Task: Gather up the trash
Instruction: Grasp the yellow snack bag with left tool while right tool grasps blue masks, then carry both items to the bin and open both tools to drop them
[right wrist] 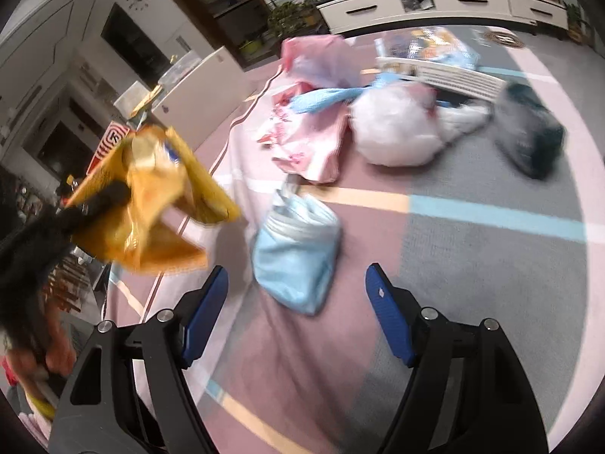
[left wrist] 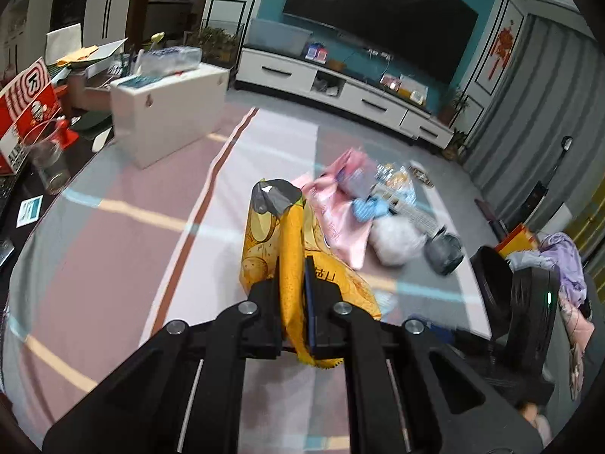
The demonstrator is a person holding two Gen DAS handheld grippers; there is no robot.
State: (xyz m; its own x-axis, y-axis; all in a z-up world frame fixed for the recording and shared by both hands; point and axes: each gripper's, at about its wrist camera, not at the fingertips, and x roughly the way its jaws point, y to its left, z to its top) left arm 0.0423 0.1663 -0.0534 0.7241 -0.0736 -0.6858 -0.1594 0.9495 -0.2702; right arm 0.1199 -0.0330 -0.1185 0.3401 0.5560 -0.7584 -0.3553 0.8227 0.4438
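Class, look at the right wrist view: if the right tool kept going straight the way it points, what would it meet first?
Most likely the crumpled light blue bag on the rug, lying just ahead of the open right tool. Depth is uncertain in this blurred view.

Yellow chip bag, crumpled, potato pictures on its side, silver lining showing at the torn top; pinched upright between the closed fingers of the left tool, lifted off the rug. Remaining trash lies on the rug: light blue crumpled bag alone, nearest; beyond it a flattened pink bag; a blue glove draped between the pink bag and a white balled plastic bag; a dark grey bag to the right, blurred; a clear printed wrapper farthest back.
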